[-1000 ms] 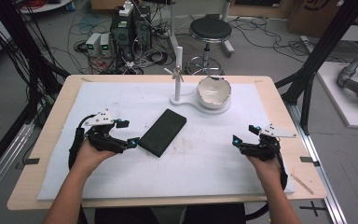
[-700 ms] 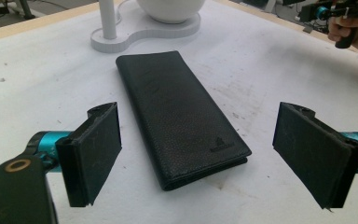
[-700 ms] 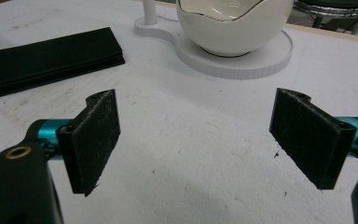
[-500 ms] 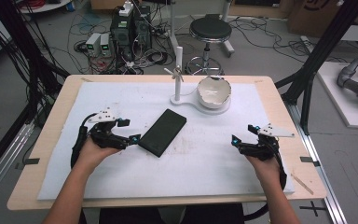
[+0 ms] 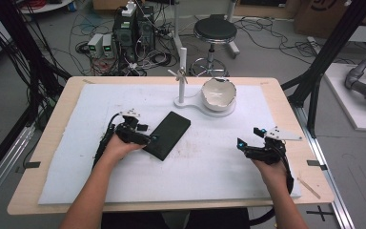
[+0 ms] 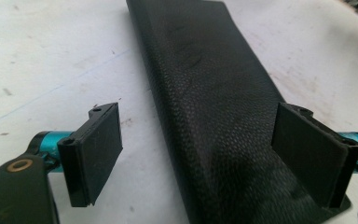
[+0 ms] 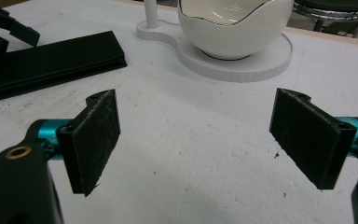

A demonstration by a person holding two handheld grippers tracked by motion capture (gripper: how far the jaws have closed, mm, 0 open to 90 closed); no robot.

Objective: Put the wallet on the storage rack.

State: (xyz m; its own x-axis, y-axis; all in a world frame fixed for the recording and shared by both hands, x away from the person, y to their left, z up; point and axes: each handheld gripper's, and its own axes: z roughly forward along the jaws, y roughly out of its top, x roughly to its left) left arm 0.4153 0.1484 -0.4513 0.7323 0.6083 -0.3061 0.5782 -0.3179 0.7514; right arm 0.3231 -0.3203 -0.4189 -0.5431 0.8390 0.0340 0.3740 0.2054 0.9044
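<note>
Left gripper [image 6: 196,154] advanced; black case [image 6: 219,107] end now between spread jaws.

**Black case flat on the white mat**

The black case [image 5: 168,135] is a long, slim rectangle with a pebbled, leather-like surface. It is closed and lies flat on the white mat [image 5: 209,162], set diagonally, left of the table's middle. Its near end sits between the spread jaws of the left gripper [image 6: 200,154].

Black pebble-grained case [image 6: 214,107], white bowl [image 7: 233,25] with thin gold rim, white mat [image 5: 209,167].
</note>
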